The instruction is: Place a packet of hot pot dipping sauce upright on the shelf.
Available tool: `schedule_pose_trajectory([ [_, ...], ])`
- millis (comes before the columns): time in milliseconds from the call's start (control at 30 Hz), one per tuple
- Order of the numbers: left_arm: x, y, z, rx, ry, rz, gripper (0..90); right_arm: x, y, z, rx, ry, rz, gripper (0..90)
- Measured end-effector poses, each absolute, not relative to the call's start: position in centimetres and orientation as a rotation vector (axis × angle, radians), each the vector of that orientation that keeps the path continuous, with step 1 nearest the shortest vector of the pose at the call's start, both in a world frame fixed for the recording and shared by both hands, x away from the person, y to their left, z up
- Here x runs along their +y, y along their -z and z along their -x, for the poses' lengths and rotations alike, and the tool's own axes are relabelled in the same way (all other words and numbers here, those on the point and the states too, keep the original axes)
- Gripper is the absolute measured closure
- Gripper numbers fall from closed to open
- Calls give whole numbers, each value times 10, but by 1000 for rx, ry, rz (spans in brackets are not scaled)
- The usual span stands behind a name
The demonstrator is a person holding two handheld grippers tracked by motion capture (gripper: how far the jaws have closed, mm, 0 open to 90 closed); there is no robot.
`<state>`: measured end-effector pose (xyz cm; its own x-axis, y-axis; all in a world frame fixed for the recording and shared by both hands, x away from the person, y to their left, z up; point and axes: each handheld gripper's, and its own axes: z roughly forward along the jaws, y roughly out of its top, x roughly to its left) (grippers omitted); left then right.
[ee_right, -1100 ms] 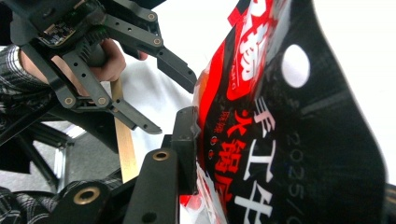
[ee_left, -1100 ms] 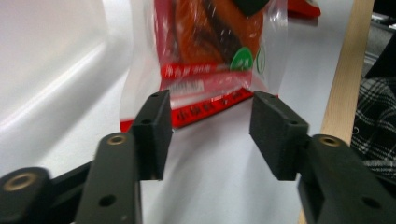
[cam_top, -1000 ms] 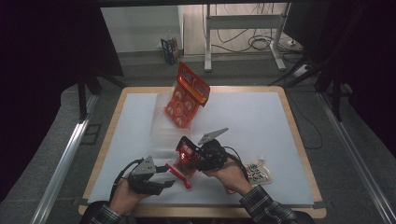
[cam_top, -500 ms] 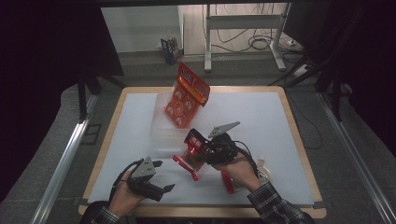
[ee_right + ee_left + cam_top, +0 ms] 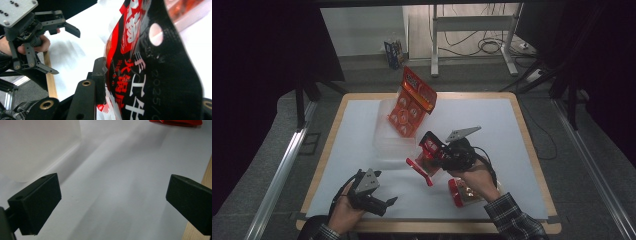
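Red packet (image 5: 428,150) is held above the white surface (image 5: 512,135), pinched between the jaws of the right gripper (image 5: 439,152) (black print side faces its camera). Left gripper (image 5: 384,204) rests near the front edge, jaws spread, empty.

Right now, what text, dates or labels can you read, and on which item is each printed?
"2025/" – pale stamped date, cut off by the frame edge, on the black and red snack packet clamped in the right gripper.
White and red Chinese characters on the same packet: too skewed to read surely.
Print on the upright orange package: too small to read.
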<state>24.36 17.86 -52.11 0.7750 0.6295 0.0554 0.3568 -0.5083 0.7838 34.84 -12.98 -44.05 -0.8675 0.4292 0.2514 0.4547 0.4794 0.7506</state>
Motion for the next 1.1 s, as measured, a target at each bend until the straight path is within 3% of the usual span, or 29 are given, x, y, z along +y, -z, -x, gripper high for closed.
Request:
schedule_pose_trajectory([
  [700,179,523,-240,734,-443,-2164,0,-147,418,-371,-2699,1489,880,697],
  [1100,179,525,-241,743,-444,-2175,1,-136,407,-392,-2703,1563,874,697],
])
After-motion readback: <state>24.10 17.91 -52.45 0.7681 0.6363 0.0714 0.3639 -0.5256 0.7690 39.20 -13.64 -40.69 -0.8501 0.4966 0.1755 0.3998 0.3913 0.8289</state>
